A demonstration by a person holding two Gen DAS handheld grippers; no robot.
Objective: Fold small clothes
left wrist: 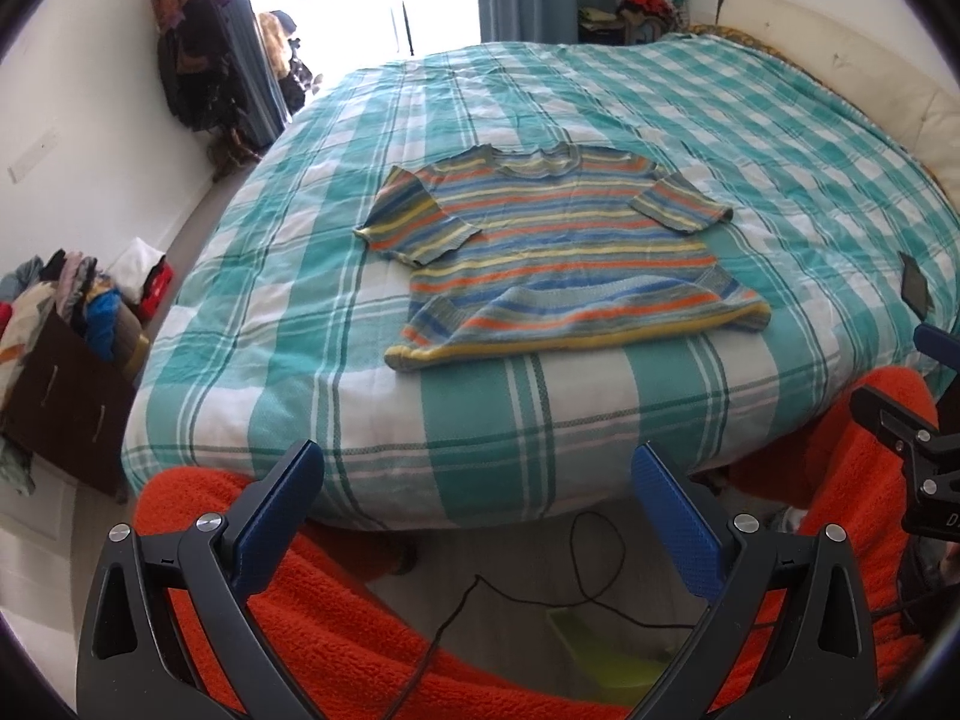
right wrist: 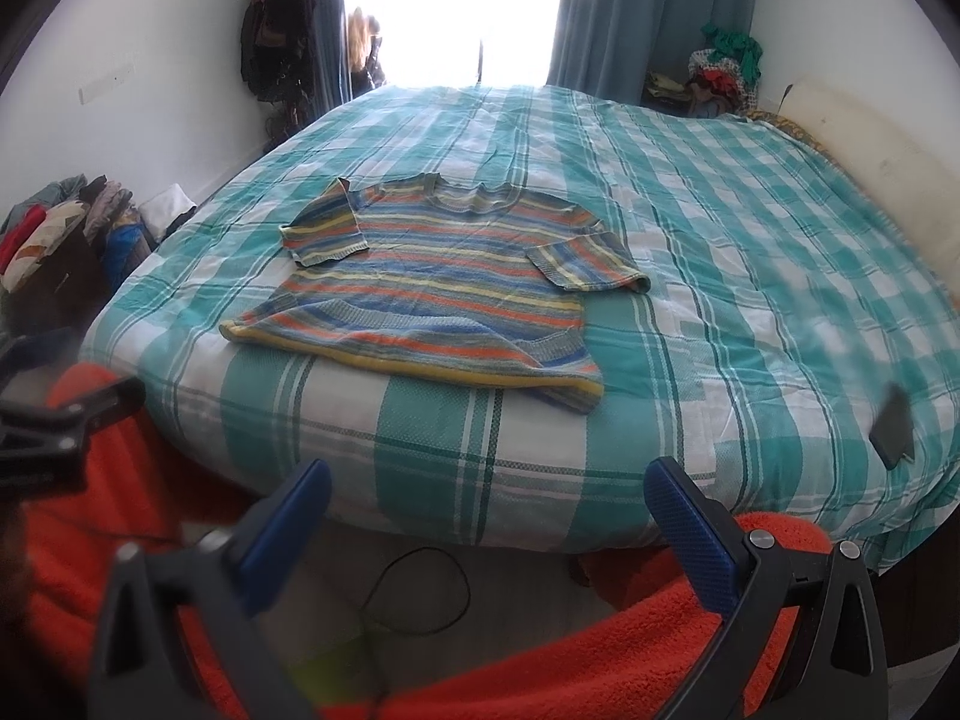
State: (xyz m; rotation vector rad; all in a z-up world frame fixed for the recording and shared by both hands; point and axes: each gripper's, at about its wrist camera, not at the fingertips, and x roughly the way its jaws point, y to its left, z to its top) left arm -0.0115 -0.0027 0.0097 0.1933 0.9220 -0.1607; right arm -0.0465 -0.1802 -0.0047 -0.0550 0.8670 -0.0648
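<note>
A: Striped shirt (left wrist: 558, 246) flat on the bed (left wrist: 528, 414), ahead of both claws, well apart from them. Long axis straight away from the left claw (left wrist: 477, 480): yellow hem nearest, neckline at the far end. Sleeves out to either side; the left one folded in over the chest.

B: From the right claw (right wrist: 486, 501), same shirt (right wrist: 438, 294) ahead and a little left, hem corner nearest, neck pointing away toward the bright window (right wrist: 456, 12). Axis slightly slanted in this view.

A: Claw state?

B: Left claw spread wide, blue pads (left wrist: 678, 528) apart, nothing between. Right claw likewise spread and empty, its left finger blurred.

A: Hard to read?

B: Hem rumpled, doubled over along the near edge; underside hidden. Dark flat object (right wrist: 894, 435) on the bed right of the right claw, too blurred to name. Window blown out white. Clothes pile (left wrist: 66, 300) left of the left claw cut off at the frame edge.

A: Orange fleece (left wrist: 336, 630) under both claws, a thin black cable (left wrist: 540, 594) on the floor between. Right claw's body partly in at the left view's right edge, cropped.
</note>
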